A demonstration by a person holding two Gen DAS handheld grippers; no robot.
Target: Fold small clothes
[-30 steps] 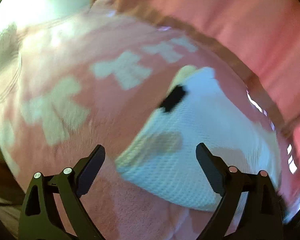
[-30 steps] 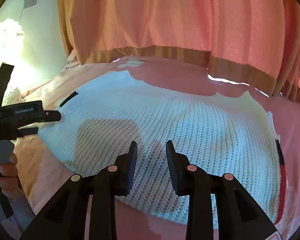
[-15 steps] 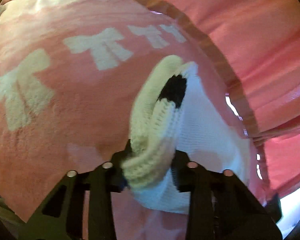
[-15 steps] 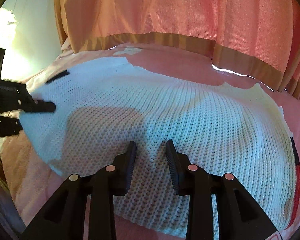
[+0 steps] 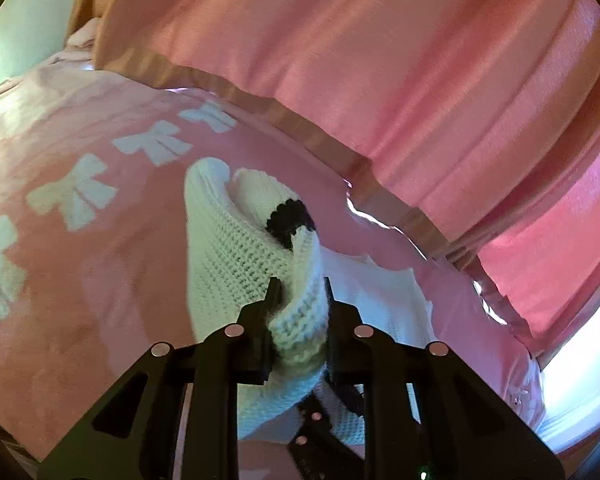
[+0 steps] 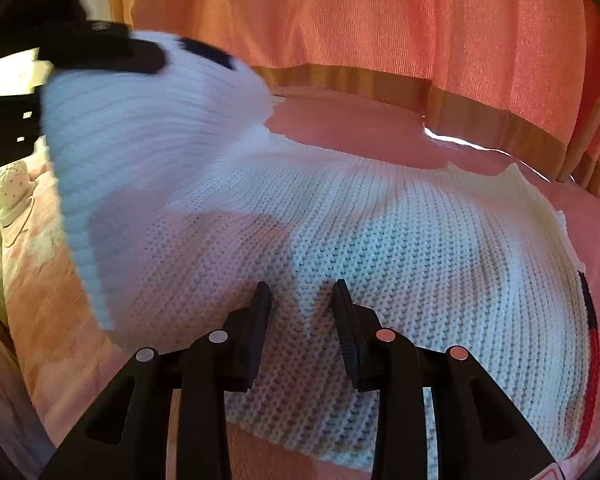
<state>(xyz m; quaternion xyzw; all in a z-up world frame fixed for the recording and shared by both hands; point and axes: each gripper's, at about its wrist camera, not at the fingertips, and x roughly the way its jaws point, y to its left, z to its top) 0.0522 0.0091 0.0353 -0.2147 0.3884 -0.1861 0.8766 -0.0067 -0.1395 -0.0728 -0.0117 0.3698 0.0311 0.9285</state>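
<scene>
So the white knit sweater (image 6: 380, 232) was spread out on the pink blanket (image 5: 80, 280) on the bed, most of it still flat, with a dark and red stripe along its right edge. Its left corner, the bit with the black patch (image 5: 290, 220), was bunched up and lifted clear of the blanket. We had the left gripper (image 5: 298, 292) clamped on that corner: its fingers had just been closing and the thick ribbed edge was squeezed tight between them, fabric bulging out above and below. From the right wrist view you could see that raised flap curling over toward the middle of the sweater. Our right gripper (image 6: 302, 300) sat low over the near part of the sweater, fingers a little way apart, nothing pinched between them. The blanket had white bow prints (image 5: 76, 196), and a pink curtain (image 6: 380, 20) with a tan band hung right behind the bed.
</scene>
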